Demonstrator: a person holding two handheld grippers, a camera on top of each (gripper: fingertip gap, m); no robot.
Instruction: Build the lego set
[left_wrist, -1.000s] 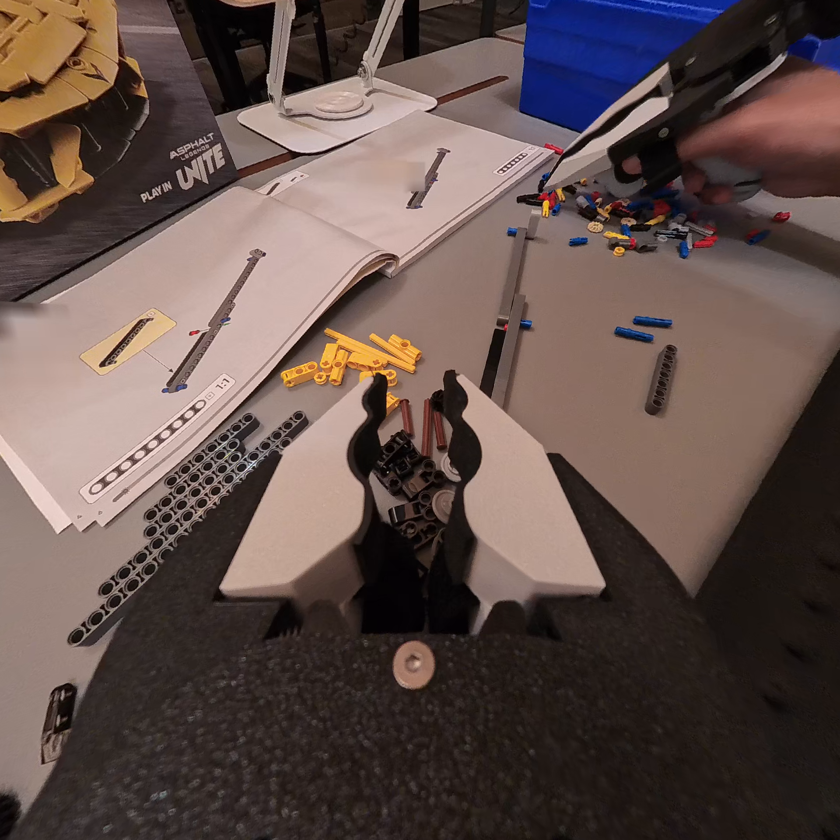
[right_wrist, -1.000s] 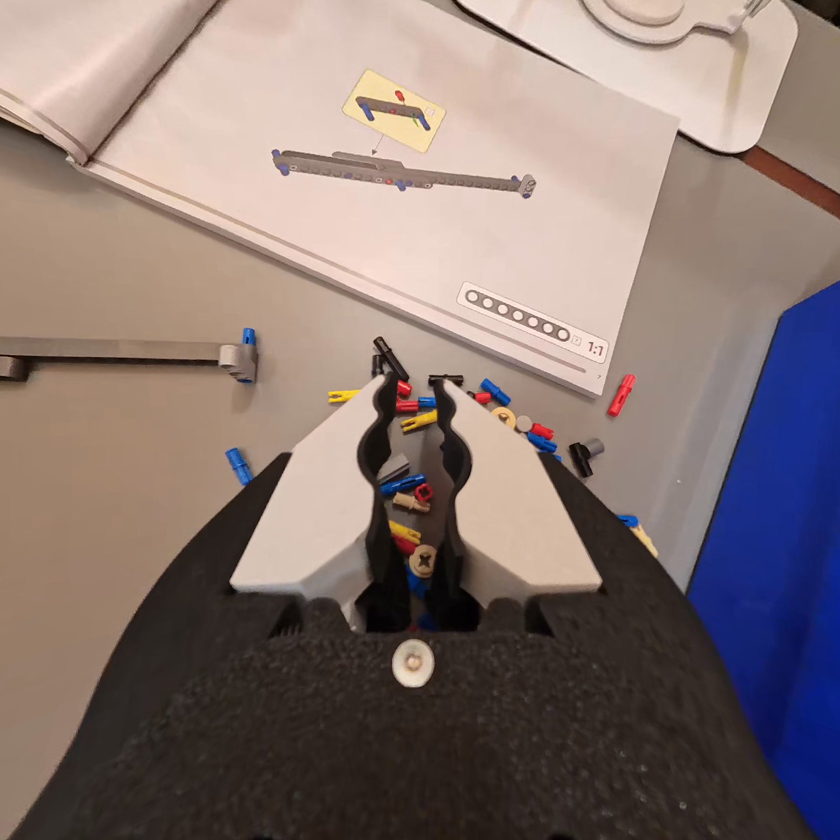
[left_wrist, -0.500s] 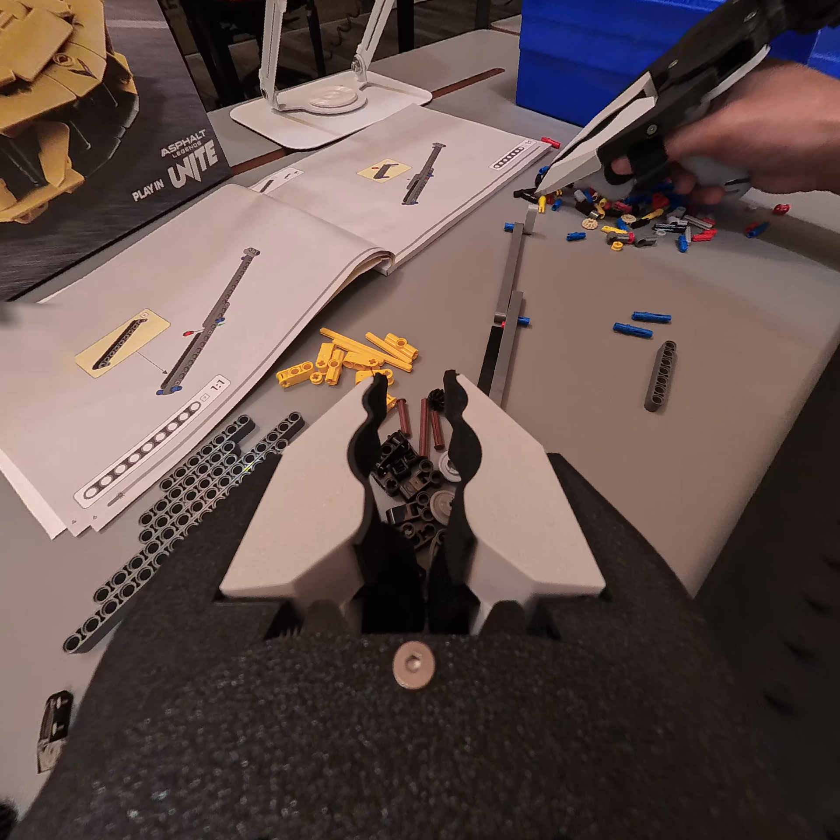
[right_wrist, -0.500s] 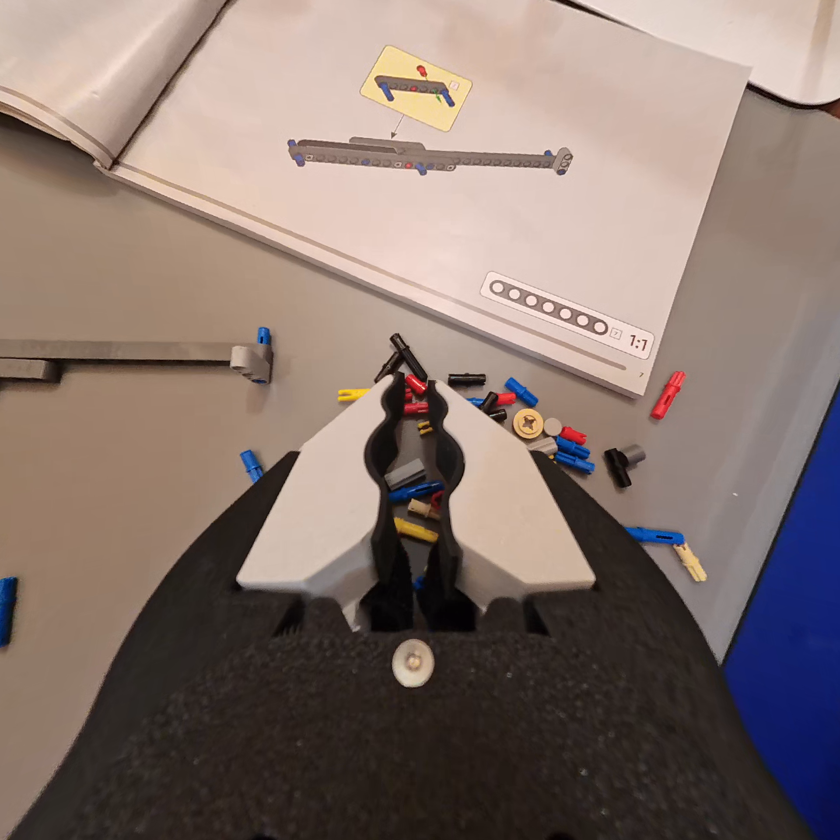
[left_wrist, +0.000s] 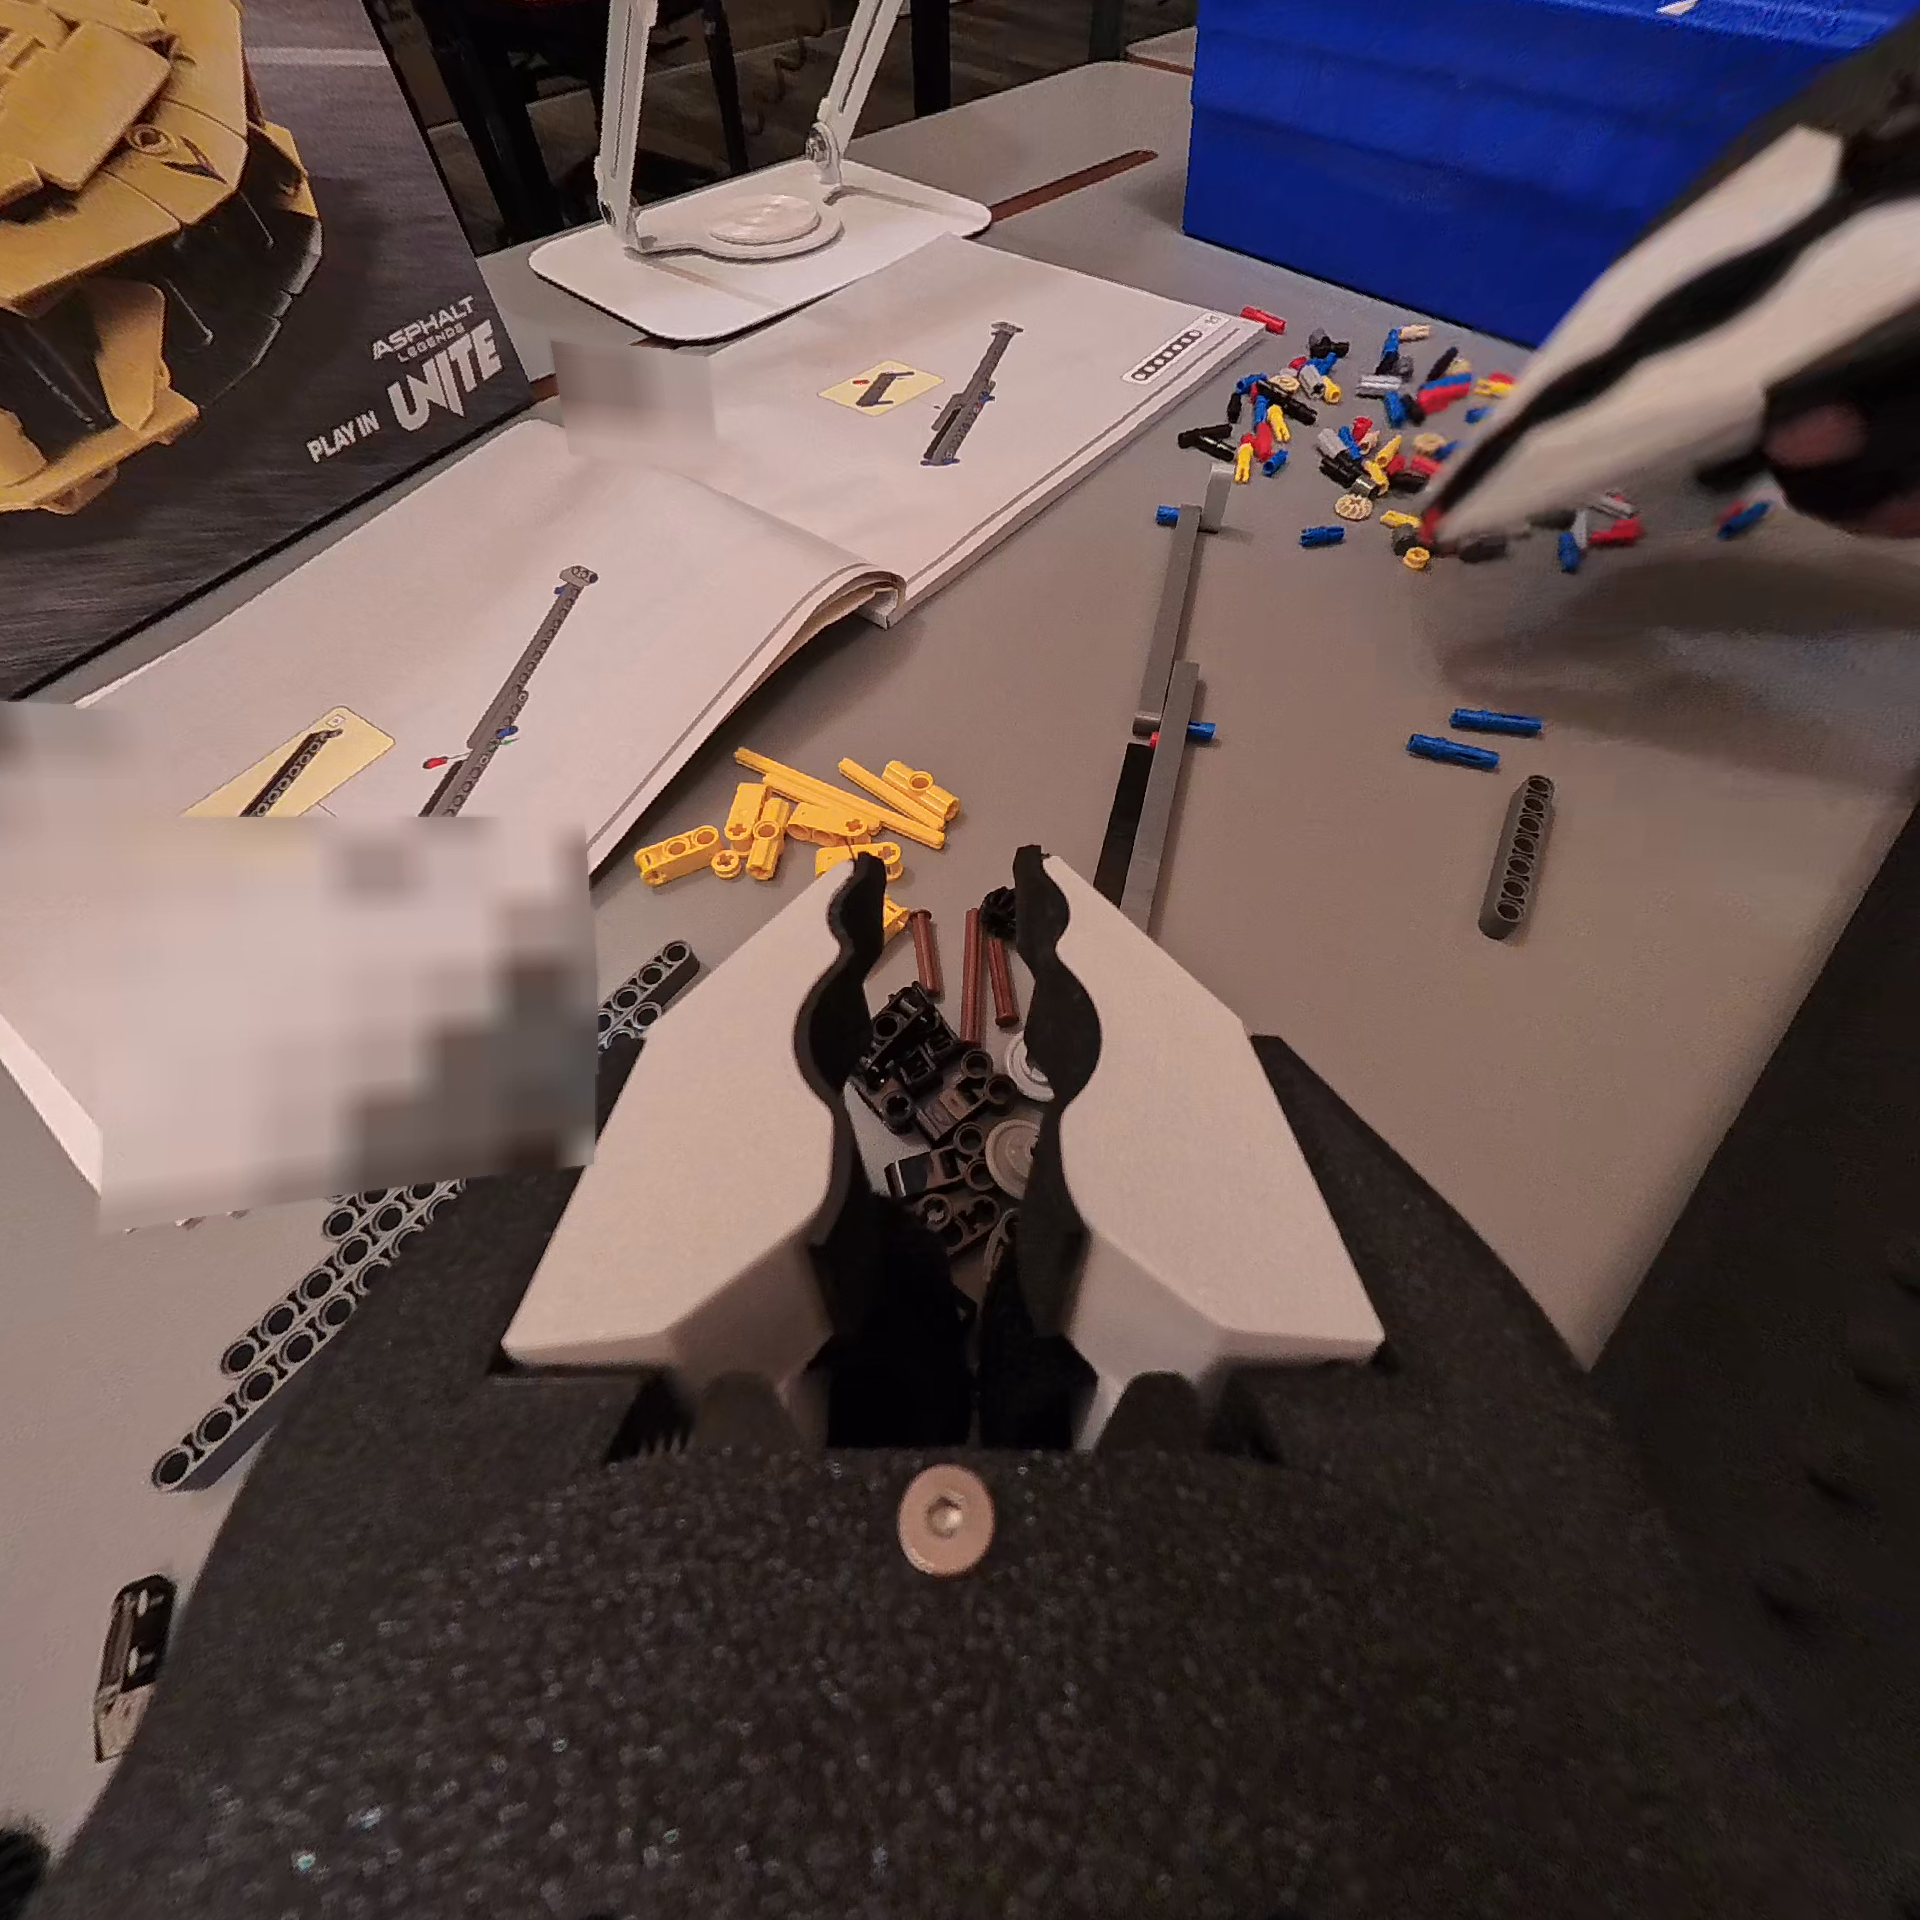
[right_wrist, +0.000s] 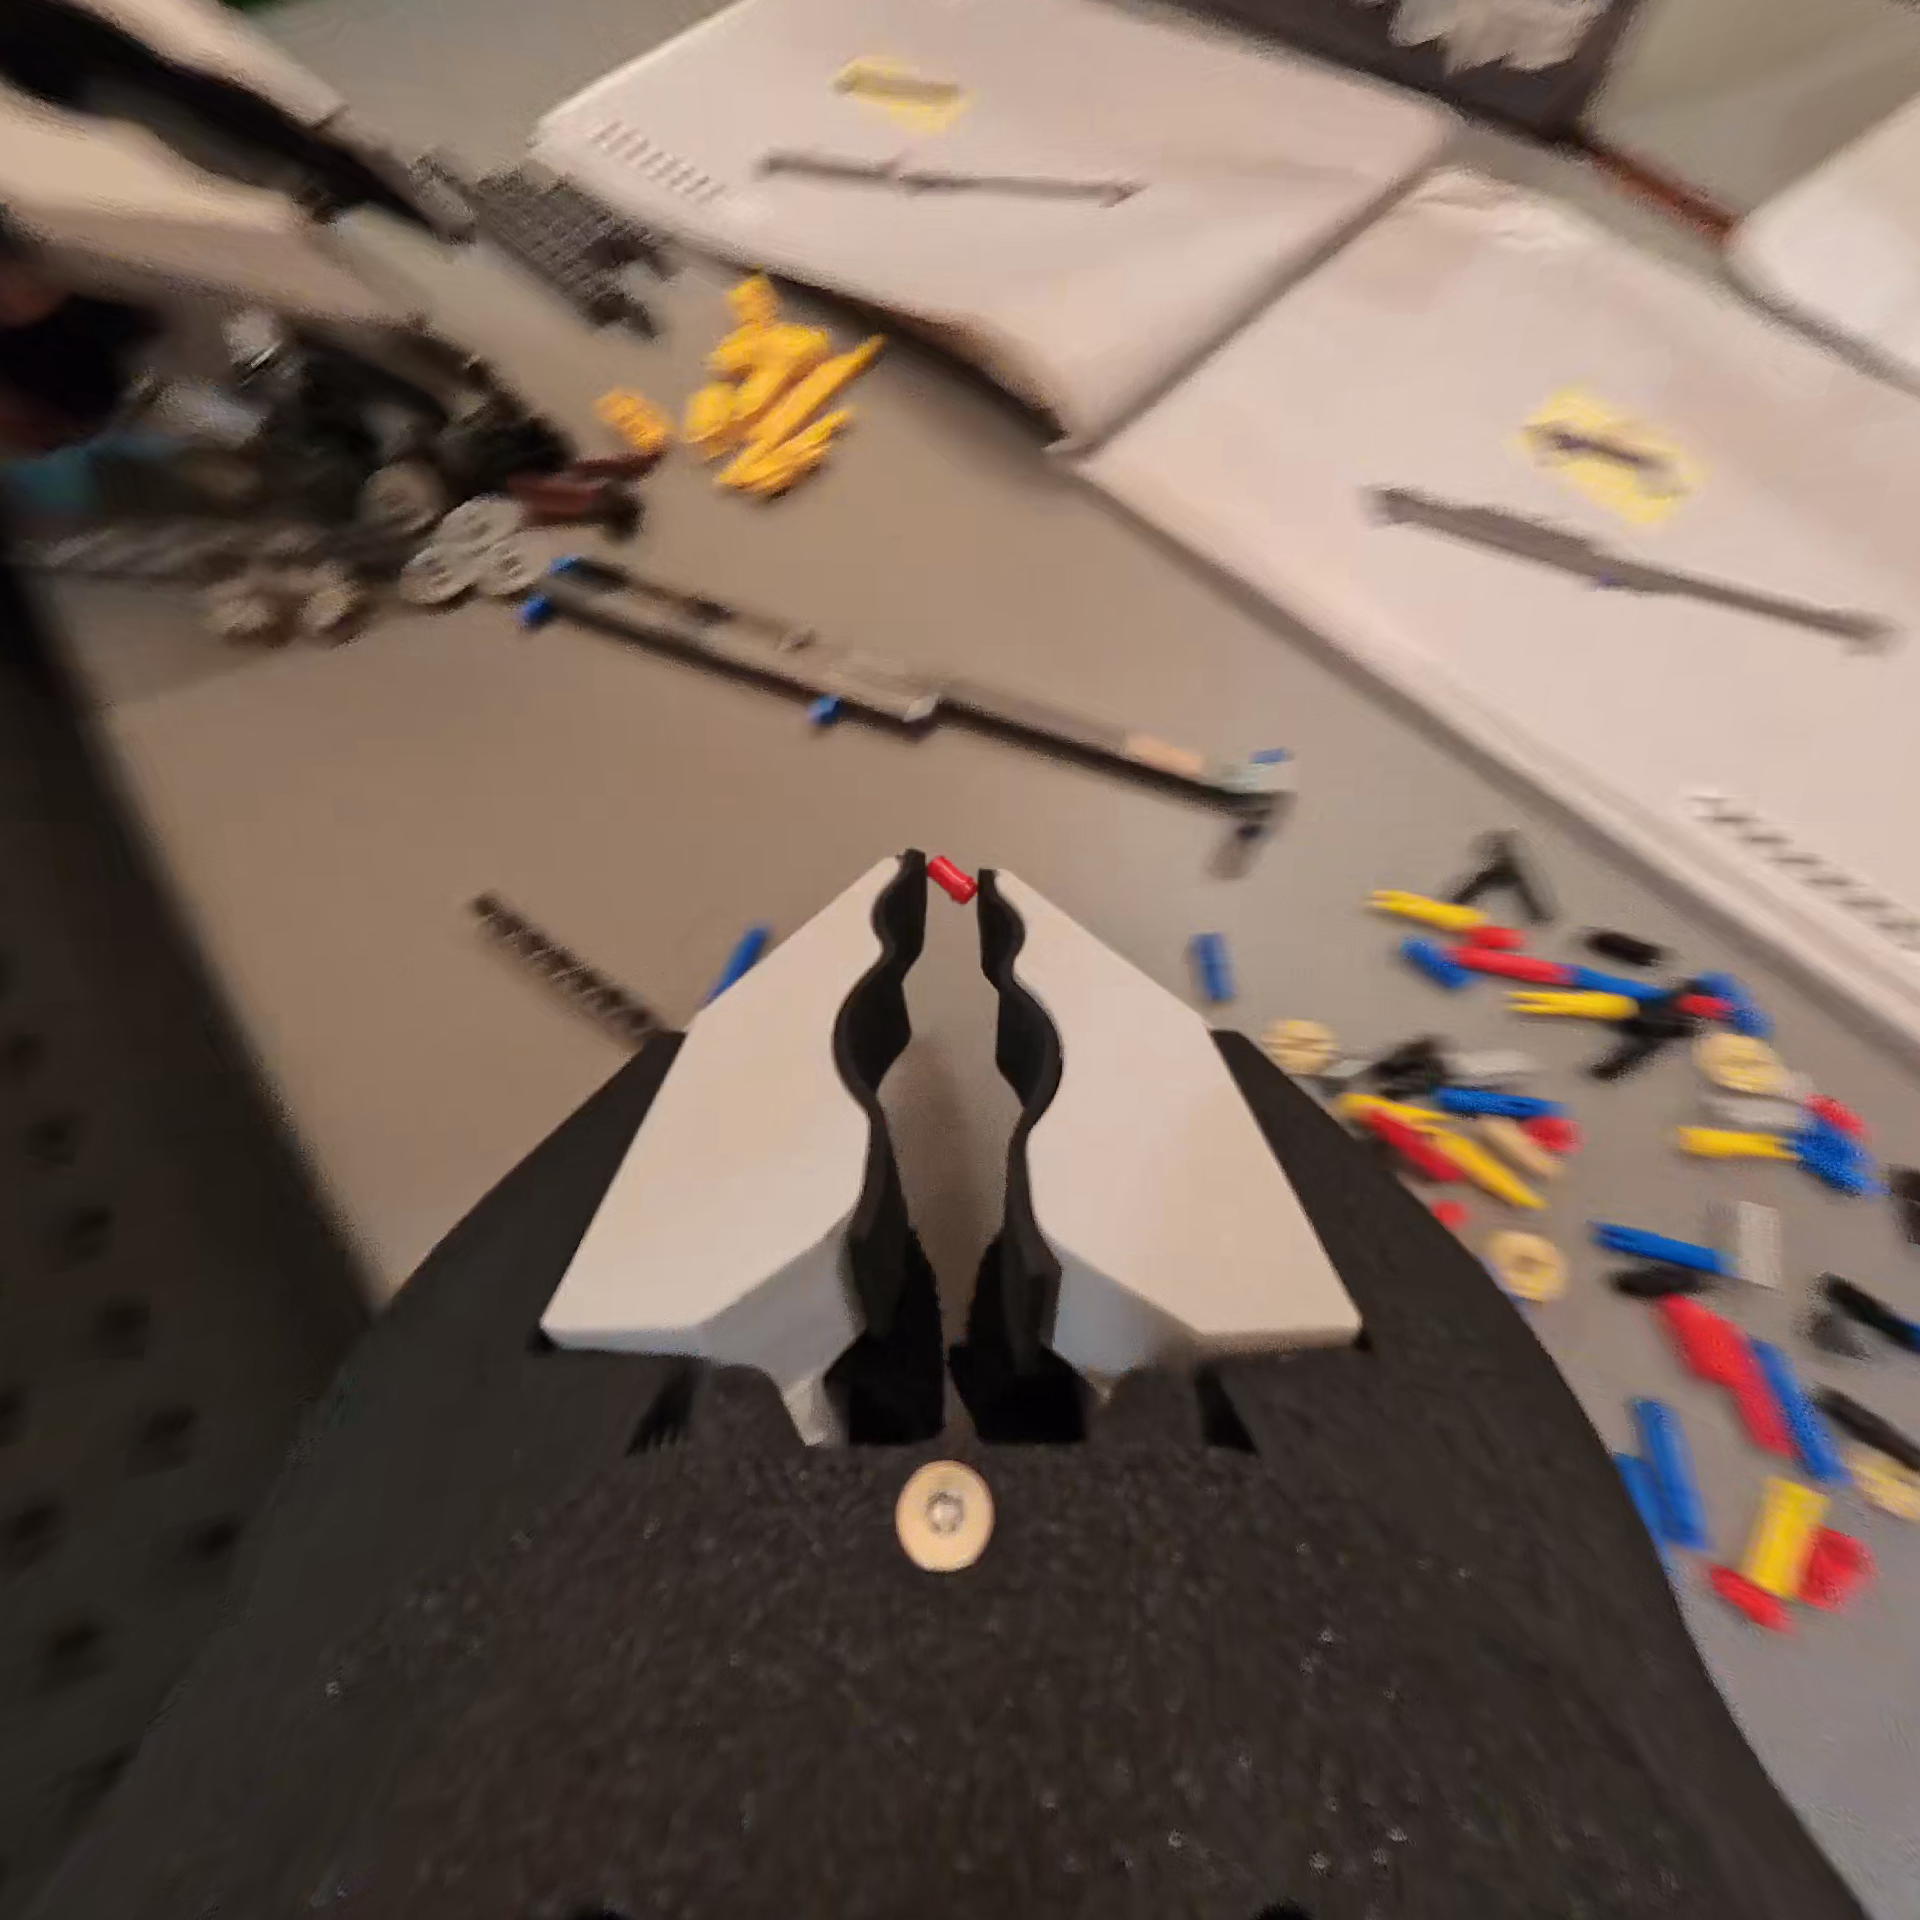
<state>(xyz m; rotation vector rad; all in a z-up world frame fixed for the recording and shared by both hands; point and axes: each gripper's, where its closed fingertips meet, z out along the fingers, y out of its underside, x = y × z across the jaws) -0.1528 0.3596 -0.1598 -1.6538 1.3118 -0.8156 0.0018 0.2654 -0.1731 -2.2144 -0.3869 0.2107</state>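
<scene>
Landmark: the long grey beam assembly (right_wrist: 914, 707); in the right wrist view it is laid across the table ahead of the right gripper (right_wrist: 948, 881), long axis running from far-left to near-right, a grey connector with a blue pin (right_wrist: 1262, 771) at its near-right end; the frame is motion-blurred, so individual holes on the beam cannot be made out.

Right gripper: jaws drawn to a narrow gap; a small red pin (right_wrist: 951, 878) is pinched at the very tips, pin axis lying roughly across the gap, slightly skewed; the tips are held above the table, short of the beam; the loose pile of red, blue and yellow pins (right_wrist: 1538, 1049) is left to the right of the beam's connector end.

Judgement: the red pin is meant for a hole in the beam; the move turns on bringing the pin axis square to the beam's side face; the right gripper is the nearer one for that.

Left gripper (left_wrist: 951, 868): jaws moderately open, nothing held; it is hovering over the black connectors (left_wrist: 935, 1081) and brown axles (left_wrist: 971, 971) beside the beam's other end, yellow parts (left_wrist: 810, 810) just beyond; it is well placed to steady that end if needed; contact with any part cannot be seen.

Short grey beam (left_wrist: 1519, 857): lying alone, apart, to the right of the long beam in the left wrist view.
</scene>
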